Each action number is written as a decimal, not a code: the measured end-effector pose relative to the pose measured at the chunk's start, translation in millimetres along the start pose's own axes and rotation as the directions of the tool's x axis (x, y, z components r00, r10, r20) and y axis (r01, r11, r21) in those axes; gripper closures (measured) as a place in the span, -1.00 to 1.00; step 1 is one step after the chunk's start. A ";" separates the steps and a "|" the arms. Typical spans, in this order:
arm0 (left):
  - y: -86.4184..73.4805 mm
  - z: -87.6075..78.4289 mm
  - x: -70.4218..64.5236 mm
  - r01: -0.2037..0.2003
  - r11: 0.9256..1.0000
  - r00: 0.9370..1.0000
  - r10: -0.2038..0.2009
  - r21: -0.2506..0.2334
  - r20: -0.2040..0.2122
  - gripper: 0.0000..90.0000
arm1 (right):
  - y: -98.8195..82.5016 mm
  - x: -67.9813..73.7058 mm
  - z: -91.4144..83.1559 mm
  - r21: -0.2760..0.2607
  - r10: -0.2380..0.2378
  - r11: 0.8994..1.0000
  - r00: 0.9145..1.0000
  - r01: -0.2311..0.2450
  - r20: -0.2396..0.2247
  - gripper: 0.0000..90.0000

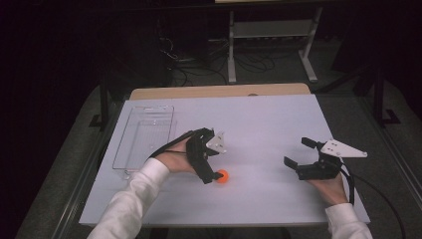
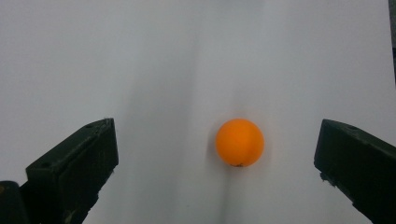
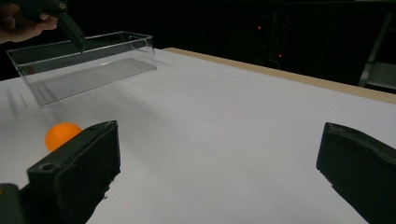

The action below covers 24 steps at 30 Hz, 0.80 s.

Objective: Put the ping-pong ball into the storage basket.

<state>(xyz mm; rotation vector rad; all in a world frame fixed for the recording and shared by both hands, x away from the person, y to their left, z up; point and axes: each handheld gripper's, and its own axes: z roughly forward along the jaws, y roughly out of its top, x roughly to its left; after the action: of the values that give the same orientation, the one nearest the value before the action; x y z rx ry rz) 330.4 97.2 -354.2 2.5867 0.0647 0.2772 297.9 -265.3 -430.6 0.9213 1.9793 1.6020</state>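
An orange ball lies on the white table, left of centre near the front. My left gripper points down at it, open. In the left gripper view the ball rests on the table between the wide-apart jaws, closer to the right one, and the left gripper touches nothing. My right gripper is open over bare table at the right, with nothing between its jaws. In the right gripper view the right gripper faces the ball, which is partly behind its left jaw.
A clear plastic box stands at the table's left, long side running front to back, with nothing inside; it appears in the right gripper view too. Beyond the table's wooden far edge are a dark floor, cables and a white rack.
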 end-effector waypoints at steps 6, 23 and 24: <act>0.9 4.1 0.0 -0.002 1.000 1.000 0.002 0.012 0.012 -1.00 | -0.1 -0.1 0.2 0.002 -0.002 1.000 1.000 0.002 0.000 -1.00; 3.7 25.1 -2.0 -0.032 0.997 0.998 0.029 0.068 0.051 -1.00 | 0.3 0.4 -0.8 -0.001 -0.001 1.000 1.000 0.001 0.000 -1.00; 3.6 26.2 -2.0 -0.032 0.997 0.998 0.028 0.072 0.052 -1.00 | 0.4 0.3 -0.8 -0.001 -0.001 1.000 1.000 0.001 0.001 -1.00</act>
<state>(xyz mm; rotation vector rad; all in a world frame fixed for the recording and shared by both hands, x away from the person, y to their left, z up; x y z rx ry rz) 333.9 80.7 -374.6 2.6673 0.0175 0.2236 297.2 -265.6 -430.0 0.9204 1.9776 1.6023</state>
